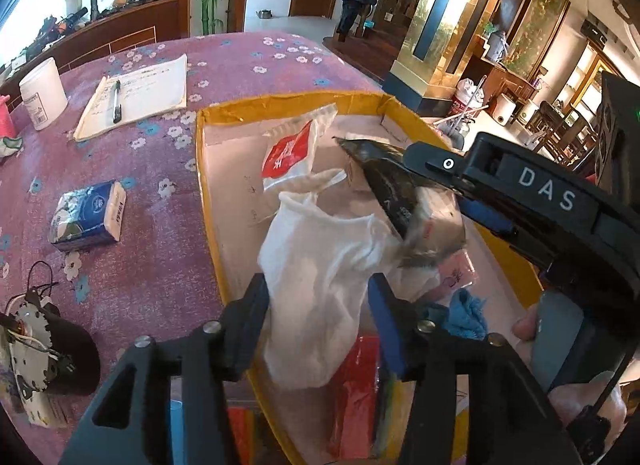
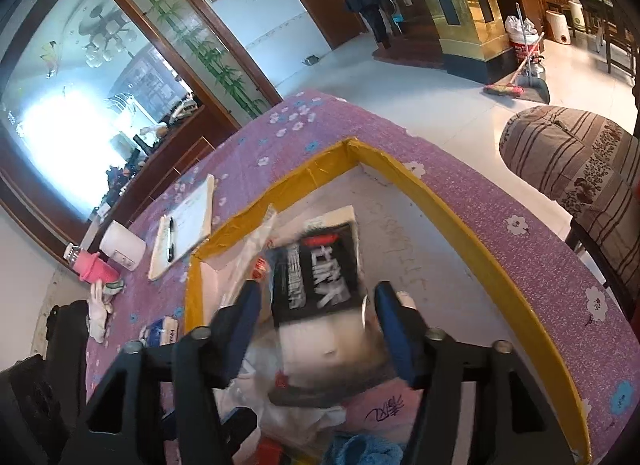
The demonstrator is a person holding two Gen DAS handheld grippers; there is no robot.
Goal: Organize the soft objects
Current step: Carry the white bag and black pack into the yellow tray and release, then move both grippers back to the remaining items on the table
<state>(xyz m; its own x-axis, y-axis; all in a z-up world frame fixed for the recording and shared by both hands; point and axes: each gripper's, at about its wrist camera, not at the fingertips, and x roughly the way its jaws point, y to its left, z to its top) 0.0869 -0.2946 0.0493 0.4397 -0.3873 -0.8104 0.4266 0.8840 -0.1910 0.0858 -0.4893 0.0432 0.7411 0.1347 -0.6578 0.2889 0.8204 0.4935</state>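
A shallow cardboard box with a yellow rim point(image 1: 280, 101) point(image 2: 460, 217) lies on the purple flowered tablecloth point(image 1: 160, 265). My left gripper point(image 1: 318, 293) stands open over its near end, and a white cloth bag point(image 1: 320, 265) hangs loosely between the fingers. My right gripper point(image 2: 318, 293) point(image 1: 436, 193) comes in from the right, also open. A blurred black packet with white lettering point(image 2: 316, 277) point(image 1: 392, 193) sits between its blue pads with gaps on both sides. A red and white packet point(image 1: 290, 153), a pink packet point(image 1: 456, 273) and a blue cloth point(image 1: 464, 313) lie in the box.
Left of the box on the cloth are a blue tissue pack point(image 1: 88, 217), a notebook with a pen point(image 1: 136, 93), a white jar point(image 1: 42, 93) and a black wired device point(image 1: 52, 349). A pink cup point(image 2: 96, 265) stands at the far edge. A striped sofa point(image 2: 580, 161) is at the right.
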